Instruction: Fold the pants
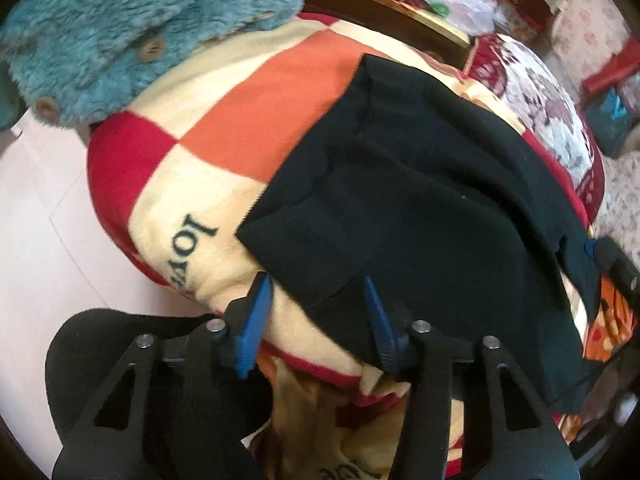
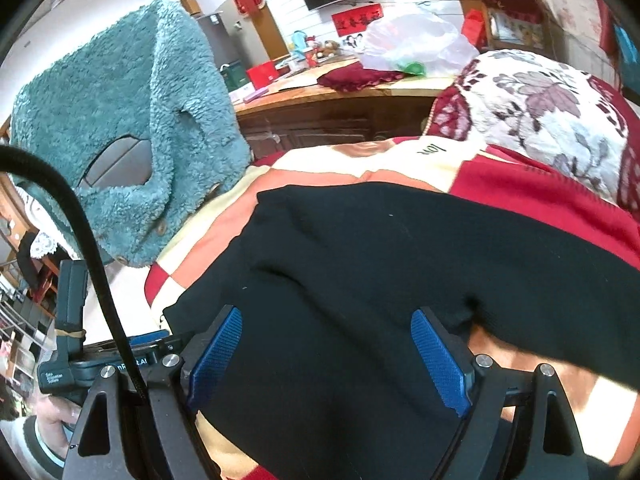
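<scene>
The black pants (image 1: 420,208) lie folded over on a checkered red, orange and cream blanket (image 1: 224,128). My left gripper (image 1: 314,280) points down at their near corner. Its blue pads (image 1: 256,312) stand apart, with the pants' edge and blanket between them, and neither pad presses on the cloth. In the right wrist view the pants (image 2: 400,248) spread across the middle. My right gripper (image 2: 326,314) hovers over their near part, jaws wide, holding nothing. A hand (image 2: 56,412) holds the other gripper's handle at the lower left.
A teal fluffy jacket (image 2: 120,120) with wooden buttons hangs at the left of the blanket. A floral cushion (image 2: 540,120) lies at the right. Behind stands a wooden table (image 2: 320,96) with a plastic bag (image 2: 416,44). A pale pink floor (image 1: 40,220) shows at the left.
</scene>
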Available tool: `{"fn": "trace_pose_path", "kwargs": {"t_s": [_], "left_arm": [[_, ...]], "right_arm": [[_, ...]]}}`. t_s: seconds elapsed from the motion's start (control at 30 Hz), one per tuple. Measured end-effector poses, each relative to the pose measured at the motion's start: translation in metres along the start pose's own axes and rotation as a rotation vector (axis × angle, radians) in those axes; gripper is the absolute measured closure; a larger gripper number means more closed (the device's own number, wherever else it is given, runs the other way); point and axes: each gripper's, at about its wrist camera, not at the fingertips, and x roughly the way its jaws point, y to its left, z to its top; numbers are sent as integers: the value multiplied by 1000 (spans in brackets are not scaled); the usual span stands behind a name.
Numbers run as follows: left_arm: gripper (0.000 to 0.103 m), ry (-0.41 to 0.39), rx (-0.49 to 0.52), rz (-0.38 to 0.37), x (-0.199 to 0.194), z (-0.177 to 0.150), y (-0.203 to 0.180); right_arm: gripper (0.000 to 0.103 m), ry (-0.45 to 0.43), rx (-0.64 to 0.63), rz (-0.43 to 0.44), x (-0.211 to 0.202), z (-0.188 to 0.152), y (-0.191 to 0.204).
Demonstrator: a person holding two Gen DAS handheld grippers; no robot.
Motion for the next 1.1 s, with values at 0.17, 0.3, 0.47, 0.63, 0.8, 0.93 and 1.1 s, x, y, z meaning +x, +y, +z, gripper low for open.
{"fn": "trace_pose_path", "kwargs": {"t_s": [0.17, 0.3, 0.47, 0.63, 0.8, 0.93, 1.1], "left_arm": [[78, -6, 15, -21, 1, 3, 1], [85, -8, 22, -29, -1, 5, 0], [85, 2, 12, -50, -1, 6, 3], [85, 18, 1, -71, 0, 7, 6], [85, 18, 9, -67, 1, 6, 5], [86, 11, -10, -86, 1, 7, 8], [95, -32, -38, -114, -11, 9, 14]], "right_arm": [[17, -8, -25, 39, 8, 14, 9], [17, -1, -96, 52, 25, 30, 21], [18, 33, -253, 58, 74, 72, 41], [23, 122, -393, 23, 135, 99, 48], [23, 200, -523, -39, 187, 114, 47], [57, 296, -488, 68, 211, 120, 38], [88, 287, -505, 112, 198, 117, 46]]}}
